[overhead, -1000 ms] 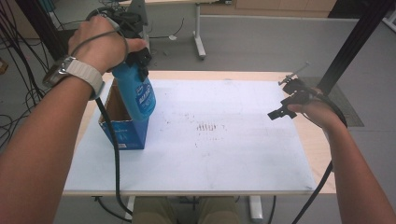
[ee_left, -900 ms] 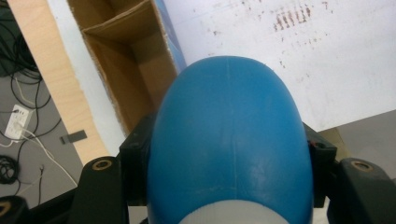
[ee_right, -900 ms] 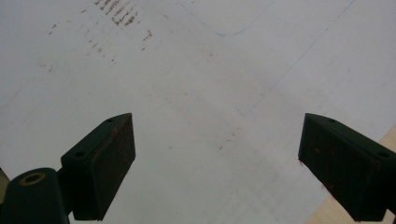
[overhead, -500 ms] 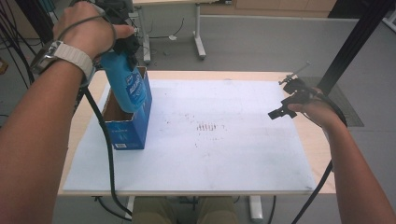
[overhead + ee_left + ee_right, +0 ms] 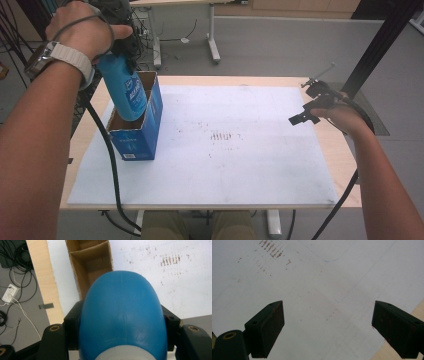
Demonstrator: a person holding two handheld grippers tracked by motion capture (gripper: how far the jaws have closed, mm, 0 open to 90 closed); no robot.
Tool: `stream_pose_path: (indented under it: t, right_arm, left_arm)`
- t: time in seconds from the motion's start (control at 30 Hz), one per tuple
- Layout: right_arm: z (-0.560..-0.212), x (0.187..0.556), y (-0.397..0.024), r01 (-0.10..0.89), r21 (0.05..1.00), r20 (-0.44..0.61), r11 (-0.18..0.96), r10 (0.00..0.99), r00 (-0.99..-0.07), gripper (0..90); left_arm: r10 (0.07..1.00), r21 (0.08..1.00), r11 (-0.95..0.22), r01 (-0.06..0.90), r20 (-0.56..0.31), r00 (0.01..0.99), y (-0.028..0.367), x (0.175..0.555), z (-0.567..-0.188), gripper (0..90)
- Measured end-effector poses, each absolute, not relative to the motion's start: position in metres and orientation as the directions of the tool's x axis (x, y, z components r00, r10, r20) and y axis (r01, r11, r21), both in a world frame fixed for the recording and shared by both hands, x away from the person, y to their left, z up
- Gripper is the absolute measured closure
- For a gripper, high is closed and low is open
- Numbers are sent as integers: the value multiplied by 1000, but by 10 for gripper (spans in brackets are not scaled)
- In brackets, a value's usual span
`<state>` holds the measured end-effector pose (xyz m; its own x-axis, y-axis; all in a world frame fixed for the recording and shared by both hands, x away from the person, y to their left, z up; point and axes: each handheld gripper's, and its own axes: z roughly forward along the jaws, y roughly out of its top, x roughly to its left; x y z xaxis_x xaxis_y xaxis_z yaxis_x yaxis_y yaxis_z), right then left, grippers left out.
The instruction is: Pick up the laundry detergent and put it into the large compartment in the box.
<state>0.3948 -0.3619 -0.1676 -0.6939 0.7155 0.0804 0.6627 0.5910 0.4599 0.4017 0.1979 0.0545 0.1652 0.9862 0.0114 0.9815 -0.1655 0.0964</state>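
Note:
A blue bottle (image 5: 124, 89) hangs bottom-down over an open blue cardboard box (image 5: 140, 135) at the left of the white board. Its lower end sits just inside the box's near compartment. My left gripper (image 5: 120, 47) is shut on the bottle's upper part; in the left gripper view the black jaws press on both sides of the bottle (image 5: 121, 315), with the box's brown inside (image 5: 91, 267) beyond it. My right gripper (image 5: 309, 102) hovers open over the board's right edge, and its jaws stand wide apart above bare white board (image 5: 327, 315) with nothing between them.
The white board (image 5: 240, 165) covers most of the wooden table (image 5: 82, 135) and carries brown smudges (image 5: 222, 136) near its middle. A black cable (image 5: 107, 160) trails from the left gripper down the table's left side. Cables lie on the grey floor at the left.
The left hand has carried the bottle back and leftward. The bottle, earlier beside the box's right wall, now stands over the box opening with its bottom inside. The right gripper has stayed still.

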Motion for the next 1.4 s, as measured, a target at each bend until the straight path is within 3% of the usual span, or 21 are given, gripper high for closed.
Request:
stream_pose_path:
  t: [1.4]
  right_arm:
    - [-178, 403, -368, 697, 434, 100, 572, 738, -668, 110]
  left_arm:
    - [991, 94, -131, 987, 51, 126, 215, 432, 11, 379]
